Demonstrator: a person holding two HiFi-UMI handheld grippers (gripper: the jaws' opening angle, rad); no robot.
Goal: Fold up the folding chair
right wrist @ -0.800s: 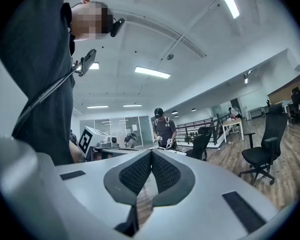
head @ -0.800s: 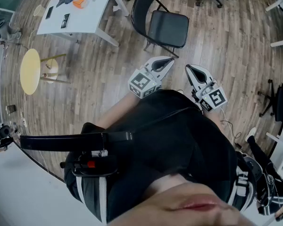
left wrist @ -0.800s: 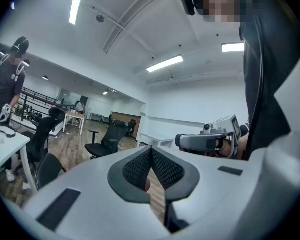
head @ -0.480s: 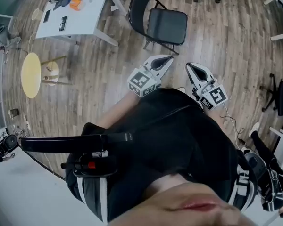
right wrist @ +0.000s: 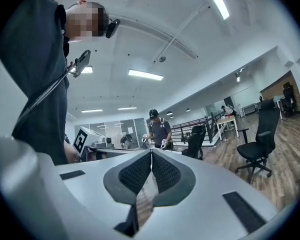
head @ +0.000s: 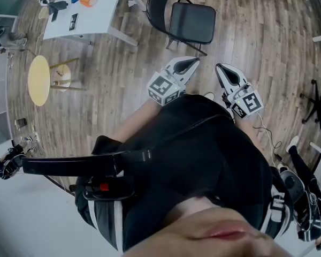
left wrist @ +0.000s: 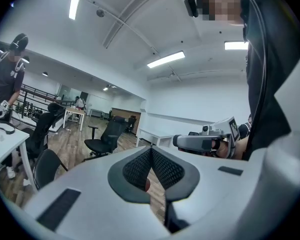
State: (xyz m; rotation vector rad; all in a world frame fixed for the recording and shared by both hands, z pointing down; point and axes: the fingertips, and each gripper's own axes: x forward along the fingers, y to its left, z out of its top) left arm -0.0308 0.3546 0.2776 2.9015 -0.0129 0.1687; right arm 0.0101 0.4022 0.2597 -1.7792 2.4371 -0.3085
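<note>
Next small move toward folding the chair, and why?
Probably step toward the folding chair and open both tongs on the way. It stands unfolded on the floor ahead, touched by neither; the left tongs and right tongs are shut and empty, well short of it.

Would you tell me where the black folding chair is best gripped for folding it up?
Likely the backrest's top tube of the folding chair, approached from the backrest side. The chair stands open and side-on in the head view, and that thin rounded tube suits a clamp better than the broad seat.
</note>
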